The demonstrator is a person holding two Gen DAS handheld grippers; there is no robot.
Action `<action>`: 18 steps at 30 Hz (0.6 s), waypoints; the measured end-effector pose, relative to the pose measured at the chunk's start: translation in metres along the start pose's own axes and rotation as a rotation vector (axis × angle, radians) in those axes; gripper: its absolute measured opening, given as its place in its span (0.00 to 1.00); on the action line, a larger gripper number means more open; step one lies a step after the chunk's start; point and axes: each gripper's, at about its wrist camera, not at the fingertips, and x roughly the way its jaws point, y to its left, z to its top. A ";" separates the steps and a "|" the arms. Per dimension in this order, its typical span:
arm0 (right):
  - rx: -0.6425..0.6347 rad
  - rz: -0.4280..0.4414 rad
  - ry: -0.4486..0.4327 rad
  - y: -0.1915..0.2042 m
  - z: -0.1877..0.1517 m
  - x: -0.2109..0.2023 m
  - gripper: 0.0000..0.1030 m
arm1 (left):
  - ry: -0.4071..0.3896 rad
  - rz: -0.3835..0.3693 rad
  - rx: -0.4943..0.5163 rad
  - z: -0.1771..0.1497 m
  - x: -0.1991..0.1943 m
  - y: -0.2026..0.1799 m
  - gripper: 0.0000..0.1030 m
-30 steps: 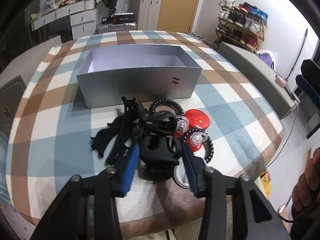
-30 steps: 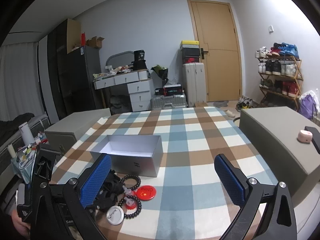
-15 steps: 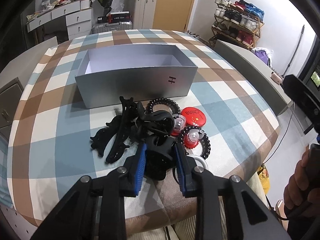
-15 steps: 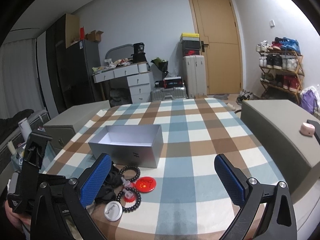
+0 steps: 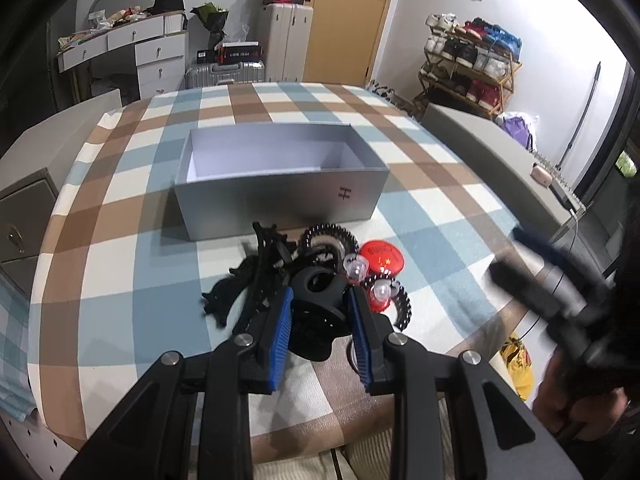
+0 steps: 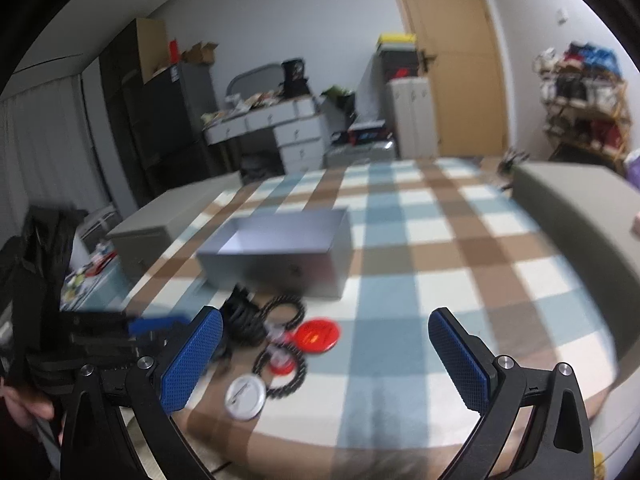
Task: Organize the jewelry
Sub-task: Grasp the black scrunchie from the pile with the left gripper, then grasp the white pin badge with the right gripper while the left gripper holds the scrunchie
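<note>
1. Left wrist view: my left gripper (image 5: pixel 320 304) is clamped on a chunky black hair claw clip (image 5: pixel 316 296), blue pads pressing both its sides. The jaws have just been closing, and the clip sits between them now.
2. The clip is at the near end of the accessory pile, right at the fingertips. I can't tell if it's off the tablecloth (image 5: pixel 120 240) or not.
3. Just past the tips and slightly left: more black claw clips (image 5: pixel 240 284), tangled together.
4. Past the tips, slightly right: black spiral hair tie (image 5: pixel 330 236), red round badge (image 5: pixel 382 258), and a second spiral tie (image 5: pixel 400 304) with small clear-and-red pieces on it, just right of the right pad.
5. Further ahead, beyond the pile: open grey box (image 5: pixel 280 196), white inside, near wall facing me with a small mark. Nothing visible in it.
6. The person's hand (image 5: pixel 568 400) holding the other rig is at far right, blurred.
7. Right wrist view: right gripper (image 6: pixel 324 344) is spread wide, nothing between the pads. The frame is motion-blurred.
8. From it, the pile lies ahead by the left finger: spiral ties, red badge (image 6: pixel 318 334), and a white round badge (image 6: pixel 245 396) nearest me, just inside the left pad.
9. The grey box (image 6: pixel 276 260) is beyond the pile, ahead-left of centre.
10. The left gripper rig shows at the left edge in this view, with the person's hand (image 6: pixel 24 404) under it.
</note>
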 end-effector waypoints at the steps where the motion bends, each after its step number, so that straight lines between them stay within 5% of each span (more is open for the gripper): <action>1: -0.002 0.019 0.026 0.002 -0.004 0.006 1.00 | -0.008 -0.001 -0.002 0.001 -0.002 0.001 0.22; 11: -0.104 0.108 0.161 0.040 -0.036 0.035 0.99 | -0.081 0.023 -0.033 0.013 -0.022 0.017 0.22; 18: -0.244 -0.010 0.182 0.074 -0.053 0.051 0.84 | -0.092 0.056 -0.063 0.012 -0.024 0.028 0.22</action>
